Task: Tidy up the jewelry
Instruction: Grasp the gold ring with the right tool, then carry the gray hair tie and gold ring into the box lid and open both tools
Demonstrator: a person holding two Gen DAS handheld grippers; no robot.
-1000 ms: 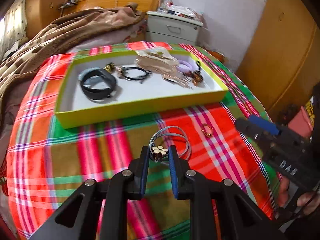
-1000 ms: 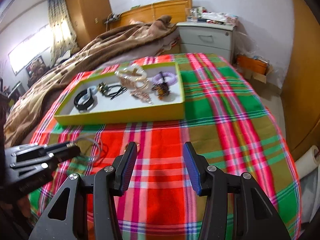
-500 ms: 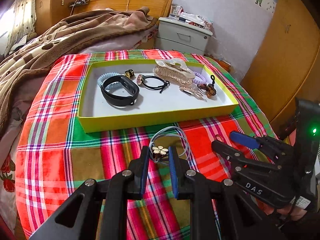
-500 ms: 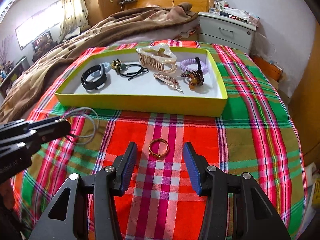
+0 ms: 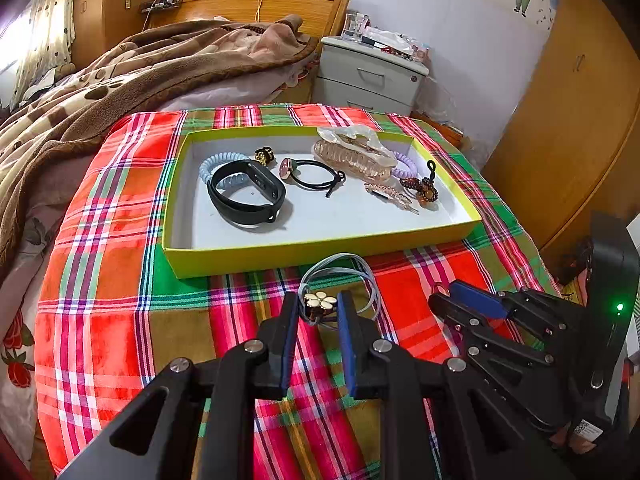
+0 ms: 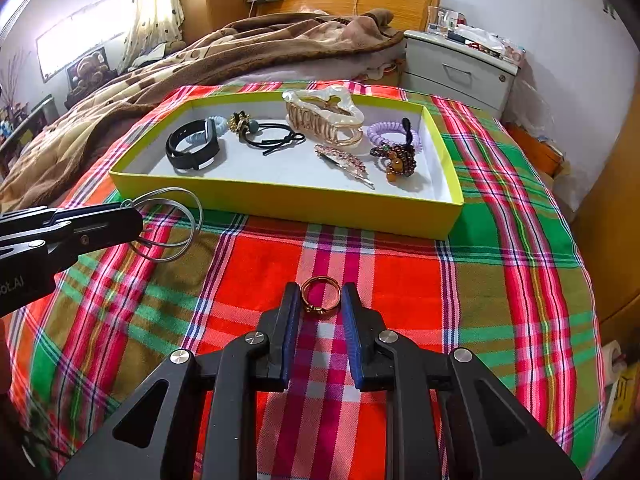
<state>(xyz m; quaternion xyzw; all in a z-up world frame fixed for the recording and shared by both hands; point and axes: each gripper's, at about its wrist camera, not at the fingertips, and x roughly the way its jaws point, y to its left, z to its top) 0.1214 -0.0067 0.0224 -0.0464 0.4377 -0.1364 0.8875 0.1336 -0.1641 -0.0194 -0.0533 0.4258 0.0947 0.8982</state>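
Ring (image 6: 321, 295) sides behind gripper pads (image 6: 291, 320)

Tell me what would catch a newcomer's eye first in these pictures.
The bright plaid cloth and the yellow-walled tray of hair accessories on it. In front of the tray, the right gripper is closing around a gold ring, while the left gripper holds a flower-charm hair tie.

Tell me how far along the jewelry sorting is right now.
Mostly done: the black band, hair ties, claw clip and beaded piece already lie in the yellow tray. In hand: the left gripper pinches the flower-charm cord; the right gripper is closing around the gold ring. Left: both into the tray.
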